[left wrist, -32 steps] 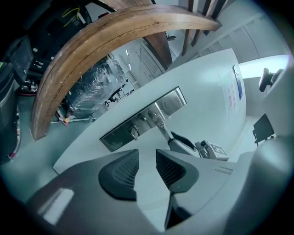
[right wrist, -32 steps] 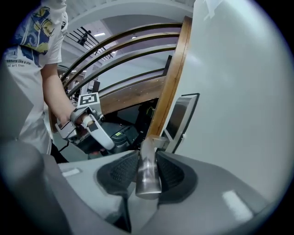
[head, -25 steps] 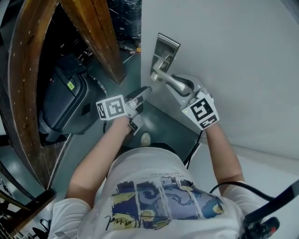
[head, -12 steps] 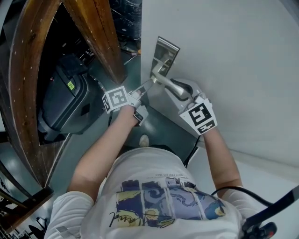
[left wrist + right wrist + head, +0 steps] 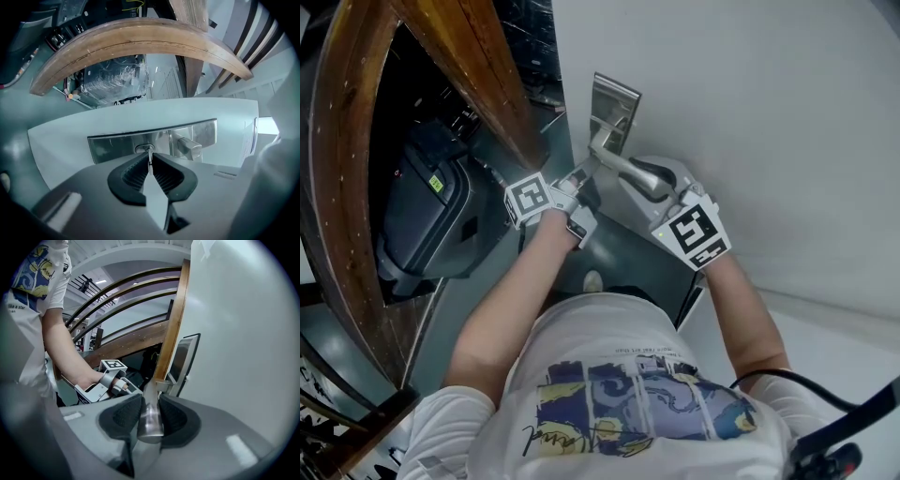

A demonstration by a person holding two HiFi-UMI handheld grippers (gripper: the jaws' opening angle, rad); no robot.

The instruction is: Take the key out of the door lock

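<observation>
A small metal key (image 5: 149, 153) sticks out of the lock cylinder in the steel lock plate (image 5: 115, 146) on the white door (image 5: 750, 112). My left gripper (image 5: 150, 165) has just been closing, and its ribbed pads now pinch the key's head. In the head view the left gripper (image 5: 584, 175) reaches level to the plate (image 5: 614, 98), just under the lever; the key itself is hidden there. My right gripper (image 5: 150, 401) is shut on the steel door handle (image 5: 151, 423), gripping the door handle (image 5: 628, 169) from the right.
A curved dark wooden beam (image 5: 492, 75) rises left of the door edge. A black case (image 5: 422, 211) sits on the grey-green floor (image 5: 623, 253) below. The person's arms and printed white shirt (image 5: 619, 403) fill the lower part of the head view.
My left gripper moved up and right to the lock plate, rolled, and its jaws went from wide open to closed on the key. The right gripper kept its hold on the handle.
</observation>
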